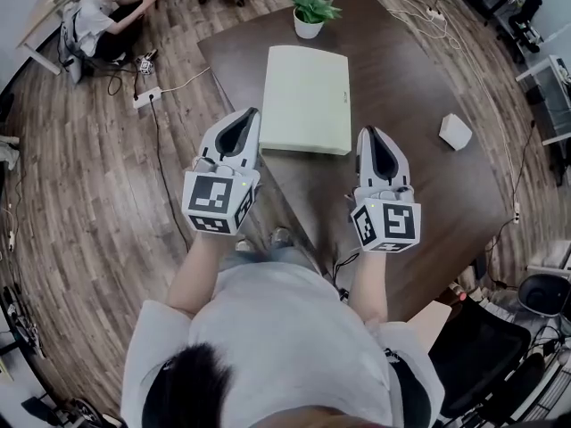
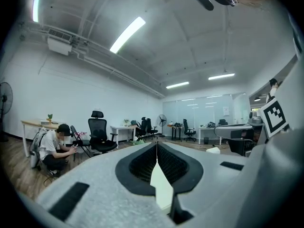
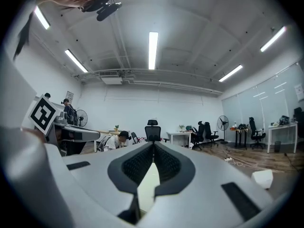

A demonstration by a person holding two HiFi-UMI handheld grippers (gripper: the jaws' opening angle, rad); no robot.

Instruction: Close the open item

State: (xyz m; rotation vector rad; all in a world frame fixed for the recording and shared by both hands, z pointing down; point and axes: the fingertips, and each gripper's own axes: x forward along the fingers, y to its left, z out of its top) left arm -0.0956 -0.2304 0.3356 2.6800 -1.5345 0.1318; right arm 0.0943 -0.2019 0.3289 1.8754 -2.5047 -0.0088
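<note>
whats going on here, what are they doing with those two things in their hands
A person stands at a dark table with a hand-held gripper in each hand. The left hand-held gripper and the right hand-held gripper are both shut, hold nothing, and are in the air near the table's near edge. Just beyond them a pale green flat case lies on the table and looks closed. A potted plant and a small white object sit farther off.

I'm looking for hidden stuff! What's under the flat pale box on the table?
The flat pale box lies on the dark table. Only tabletop shows round its edges; anything beneath is covered. Its top is bare.
</note>
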